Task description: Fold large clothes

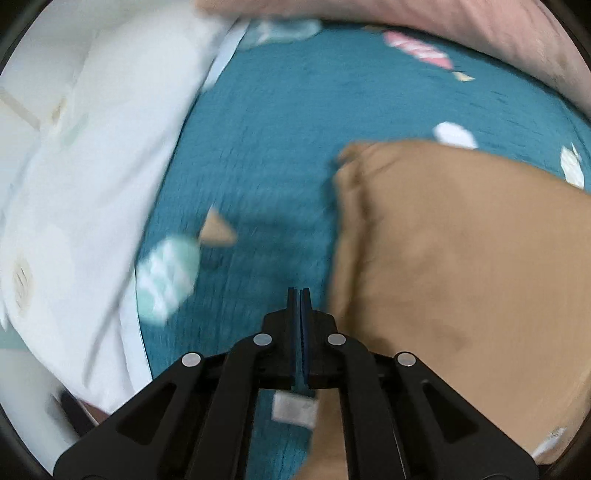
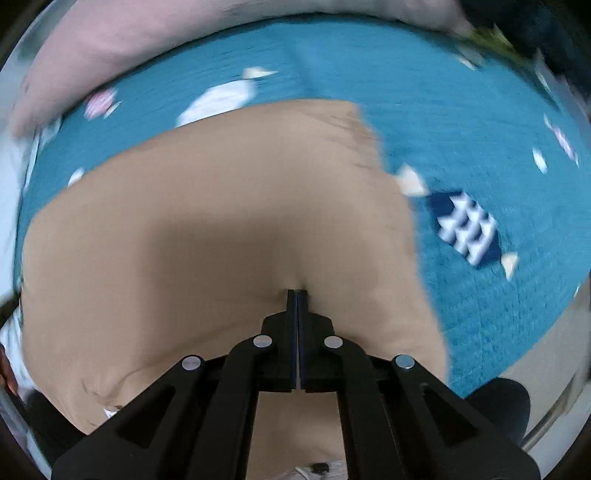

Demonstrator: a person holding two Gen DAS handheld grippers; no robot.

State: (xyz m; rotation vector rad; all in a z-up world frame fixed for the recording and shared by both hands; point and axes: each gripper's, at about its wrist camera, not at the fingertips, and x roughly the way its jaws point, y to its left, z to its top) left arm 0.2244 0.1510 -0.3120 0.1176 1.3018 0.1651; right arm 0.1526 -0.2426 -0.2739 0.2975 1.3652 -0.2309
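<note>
A tan garment (image 2: 207,229) lies spread over the teal bedspread (image 2: 461,122). My right gripper (image 2: 297,291) points down into its middle. The jaws are shut, and the cloth puckers into a small dimple right at the tips, so they pinch the fabric. In the left wrist view the same tan garment (image 1: 461,266) fills the right side. My left gripper (image 1: 299,290) is shut over bare teal bedspread (image 1: 280,140) just left of the garment's edge. Nothing shows between its blue pads. Both views are blurred by motion.
A white pillow or sheet (image 1: 85,177) lies at the left. A pink quilt (image 1: 461,26) runs along the far side, and the pink quilt (image 2: 122,48) also shows in the right wrist view. The bedspread carries printed fish shapes (image 2: 467,227). A dark rounded object (image 2: 498,406) sits at the lower right.
</note>
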